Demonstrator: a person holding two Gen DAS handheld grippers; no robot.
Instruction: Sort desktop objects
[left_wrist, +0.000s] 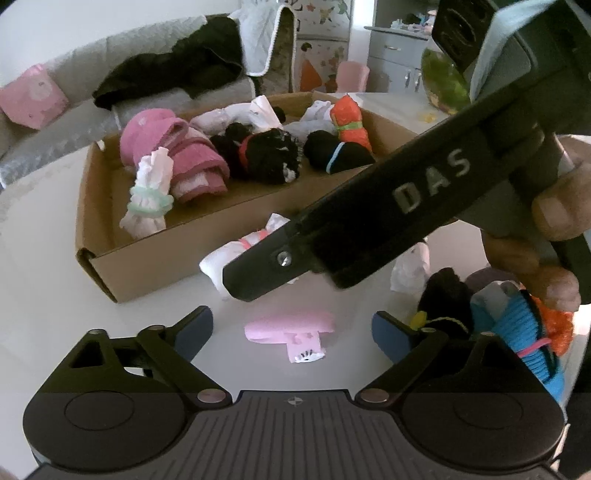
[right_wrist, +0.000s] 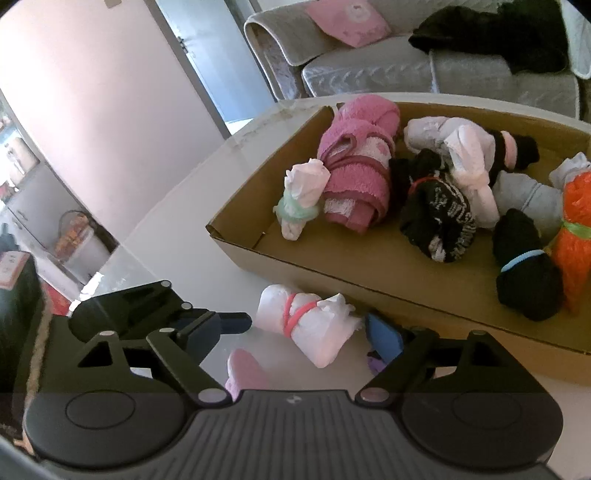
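Now lying on the white surface, just beside the near wall of the brown cardboard box: white rolled cloth bundle tied with a pink elastic band. Sits between the wide-open jaws of the right gripper, not yet pressed. Could slip out or get pinched only at its loose end if closed off-centre. Could also bump the box wall when lifted. Left gripper open too, empty, above a small flat pink cloth piece; may collide with the right tool crossing close in front.
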